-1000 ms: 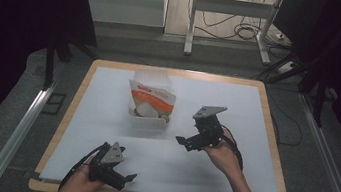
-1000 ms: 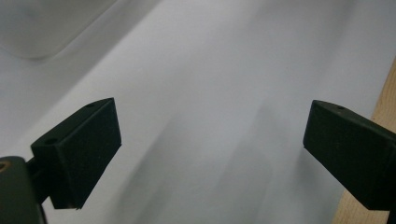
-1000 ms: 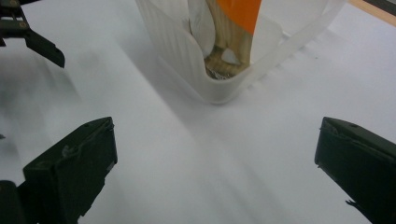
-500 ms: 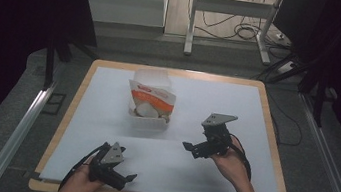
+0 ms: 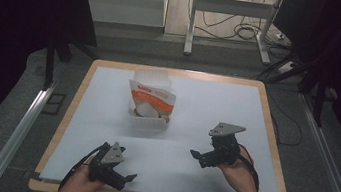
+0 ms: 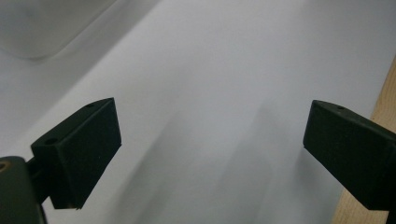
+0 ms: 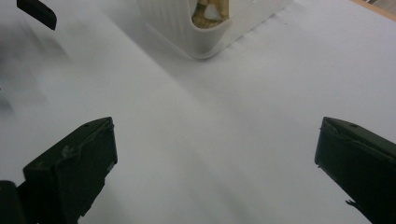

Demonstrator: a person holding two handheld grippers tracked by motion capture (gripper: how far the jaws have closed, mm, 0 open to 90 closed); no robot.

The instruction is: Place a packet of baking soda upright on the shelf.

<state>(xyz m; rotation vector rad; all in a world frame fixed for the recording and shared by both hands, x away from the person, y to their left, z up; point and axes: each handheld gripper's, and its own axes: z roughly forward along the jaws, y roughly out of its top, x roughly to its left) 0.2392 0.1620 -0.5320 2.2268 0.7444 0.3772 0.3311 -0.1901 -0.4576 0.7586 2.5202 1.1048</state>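
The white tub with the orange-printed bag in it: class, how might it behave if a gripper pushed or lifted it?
The tub looks like thin ribbed plastic in the right gripper view, so it is probably light and may slide easily on the smooth white sheet. The bag stands taller than the rim, so it could flop or tip the tub if pushed high up.

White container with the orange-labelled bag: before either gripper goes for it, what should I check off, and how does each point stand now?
1. Left gripper open: ok, jaws wide apart in the left gripper view.
2. Right gripper open: ok, jaws spread, nothing between them.
3. Container upright on the white sheet: ok.
4. Orange-labelled bag standing in the container: ok; whether it is sealed, cannot tell.
5. Path from the right gripper to the container free: ok, bare sheet between them.
6. What the pale lumps in the container are: cannot tell.
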